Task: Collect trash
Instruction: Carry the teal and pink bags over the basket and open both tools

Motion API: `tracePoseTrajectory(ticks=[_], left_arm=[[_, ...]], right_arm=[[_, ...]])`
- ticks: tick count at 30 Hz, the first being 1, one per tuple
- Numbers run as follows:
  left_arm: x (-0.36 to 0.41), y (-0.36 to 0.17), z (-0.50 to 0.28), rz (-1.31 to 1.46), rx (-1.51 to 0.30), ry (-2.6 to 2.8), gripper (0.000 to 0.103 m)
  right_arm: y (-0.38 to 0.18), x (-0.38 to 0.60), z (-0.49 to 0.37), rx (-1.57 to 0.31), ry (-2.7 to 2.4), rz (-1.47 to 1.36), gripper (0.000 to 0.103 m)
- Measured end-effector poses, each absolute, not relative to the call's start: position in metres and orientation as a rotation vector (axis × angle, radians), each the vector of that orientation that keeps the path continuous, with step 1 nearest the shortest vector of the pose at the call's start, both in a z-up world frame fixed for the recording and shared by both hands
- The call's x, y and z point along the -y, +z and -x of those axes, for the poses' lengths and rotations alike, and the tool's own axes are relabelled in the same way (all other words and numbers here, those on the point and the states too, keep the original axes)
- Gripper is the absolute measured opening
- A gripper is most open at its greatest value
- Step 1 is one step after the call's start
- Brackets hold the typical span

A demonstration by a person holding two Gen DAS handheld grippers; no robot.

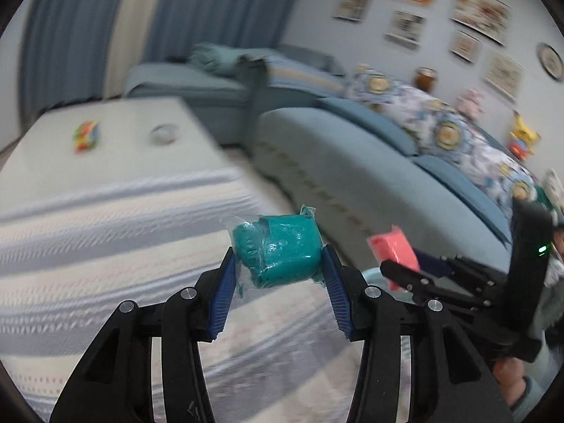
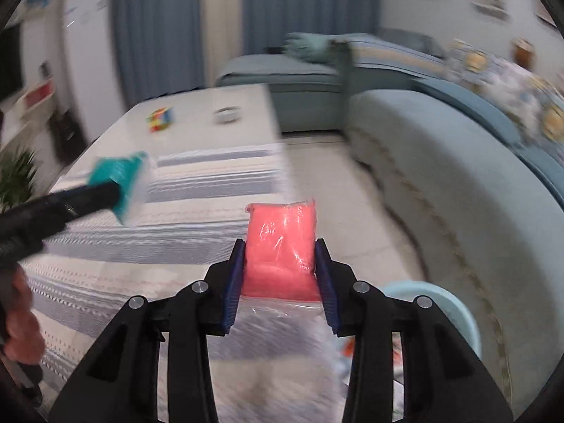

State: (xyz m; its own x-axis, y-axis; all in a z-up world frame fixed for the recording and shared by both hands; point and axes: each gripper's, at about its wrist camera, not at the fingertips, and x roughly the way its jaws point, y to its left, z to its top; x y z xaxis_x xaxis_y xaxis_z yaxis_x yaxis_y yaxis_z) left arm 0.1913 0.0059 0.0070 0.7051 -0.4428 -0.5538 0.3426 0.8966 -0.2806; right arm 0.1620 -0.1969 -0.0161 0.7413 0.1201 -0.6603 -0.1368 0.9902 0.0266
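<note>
In the left wrist view, the left gripper (image 1: 278,268) sits at lower centre, its blue ribbed pads closed partway onto a teal soft lump wrapped in crinkled clear plastic (image 1: 278,255), pinched across its middle. The lump looks light and squashy, and the film looks slippery, so a hold across the bulk rather than on the loose wrap seems safest. At right of the frame the right gripper (image 1: 405,264) carries a pink plastic-wrapped block (image 1: 393,252). Behind, upper left, a white low table (image 1: 116,148) bears a multicoloured puzzle cube (image 1: 86,136) and a small clear glass dish (image 1: 164,134); a striped blue-and-white cloth (image 1: 105,218) covers the near end, and a blue-grey sofa (image 1: 335,162) curves across the right. In the right wrist view, the right gripper's jaws are partly closed on the pink block at centre, gripping its lower sides; it appears soft and light too. A pale blue round bin (image 2: 451,313) shows at lower right, just beside the gripper, likely the destination; nothing visibly blocks the way.
</note>
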Motion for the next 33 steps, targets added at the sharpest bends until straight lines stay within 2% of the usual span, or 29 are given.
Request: tracePoseTrajectory(ticks=[4,7,17,19,20,21,22,27,33], left_arm=[[0.06,0.033,-0.182,0.117,-0.648,-0.514,0.046],[0.114,0.032,-0.175,0.061,-0.673,-0.563,0.046],[0.208,-0.054,-0.173,-0.051,-0.891,-0.655,0.047],[0.213,-0.063,-0.173,-0.051,-0.907,-0.665,0.052],[0.21,-0.067,-0.172,-0.046,-0.915,-0.664,0.066],[0.208,-0.07,-0.171,-0.04,-0.913,-0.664,0.069],[0.208,-0.07,-0.17,-0.04,-0.909,-0.665,0.069],[0.188,-0.055,-0.166,-0.016,-0.896,-0.642,0.069],[0.15,0.001,-0.132,0.024,-0.78,-0.605,0.068]], right_arm=[[-0.006,0.274,-0.135,-0.735,0.013,-0.131,0.036],[-0.013,0.319,-0.119,-0.769,-0.067,-0.225,0.036],[-0.084,0.397,-0.1,-0.921,-0.185,-0.412,0.037],[-0.097,0.405,-0.099,-0.938,-0.193,-0.448,0.039],[-0.103,0.408,-0.099,-0.947,-0.193,-0.464,0.044],[-0.106,0.407,-0.1,-0.952,-0.192,-0.472,0.046],[-0.11,0.409,-0.101,-0.954,-0.2,-0.477,0.05],[-0.102,0.411,-0.092,-0.935,-0.194,-0.502,0.05],[-0.04,0.376,-0.078,-0.84,-0.143,-0.427,0.05]])
